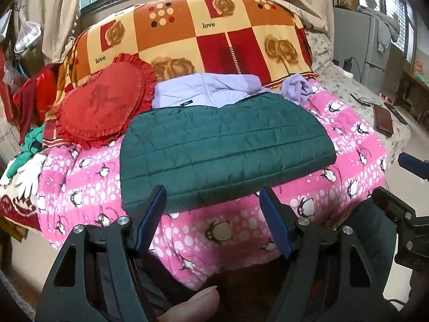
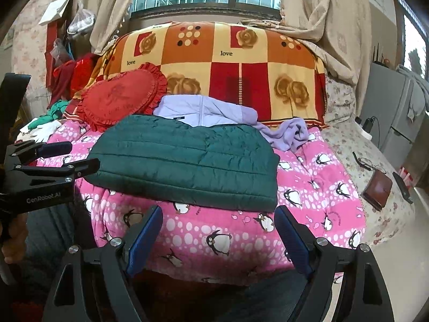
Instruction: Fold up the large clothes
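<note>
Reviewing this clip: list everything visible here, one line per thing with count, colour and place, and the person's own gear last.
green quilted jacket: 1, dark green, folded flat on the pink blanket, nearest the grippers
lilac garment: 1, pale purple, lying behind the jacket, partly under it
pink penguin blanket: 1, pink with penguins, covering the bed front
heart cushion: 1, red with ruffles, left of the lilac garment
checked blanket: 1, orange, red and cream, draped at the back
white gloves: a pair, it seems, white, far left bed edge
brown wallet: 1, brown, right side of bed
glasses: 1, dark frame, beside the wallet
left gripper: 1, black with blue pads, open, short of the jacket
right gripper: 1, same, open, empty
</note>
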Demonstrator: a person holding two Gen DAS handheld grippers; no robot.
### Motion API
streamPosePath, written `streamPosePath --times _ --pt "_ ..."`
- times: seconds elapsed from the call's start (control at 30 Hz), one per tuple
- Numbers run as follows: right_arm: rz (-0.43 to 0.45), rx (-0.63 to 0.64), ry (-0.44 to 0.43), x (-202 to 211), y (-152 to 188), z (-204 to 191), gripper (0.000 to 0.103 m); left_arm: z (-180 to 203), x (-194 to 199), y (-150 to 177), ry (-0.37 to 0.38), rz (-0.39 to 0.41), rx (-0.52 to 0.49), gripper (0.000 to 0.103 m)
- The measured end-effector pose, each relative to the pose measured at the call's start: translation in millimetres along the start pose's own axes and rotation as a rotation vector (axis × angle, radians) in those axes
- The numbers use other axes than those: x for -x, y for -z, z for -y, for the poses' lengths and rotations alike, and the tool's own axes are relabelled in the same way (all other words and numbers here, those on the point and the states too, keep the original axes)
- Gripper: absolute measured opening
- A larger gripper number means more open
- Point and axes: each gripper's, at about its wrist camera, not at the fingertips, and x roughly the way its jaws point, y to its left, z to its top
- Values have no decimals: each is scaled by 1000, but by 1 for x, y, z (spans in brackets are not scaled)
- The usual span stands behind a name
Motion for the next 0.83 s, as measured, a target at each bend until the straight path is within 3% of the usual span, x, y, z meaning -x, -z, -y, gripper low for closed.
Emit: streamPosePath --times 0.83 --pt "-6 -7 -6 4 0 -3 83 -1 1 -1 -7 12 -11 72"
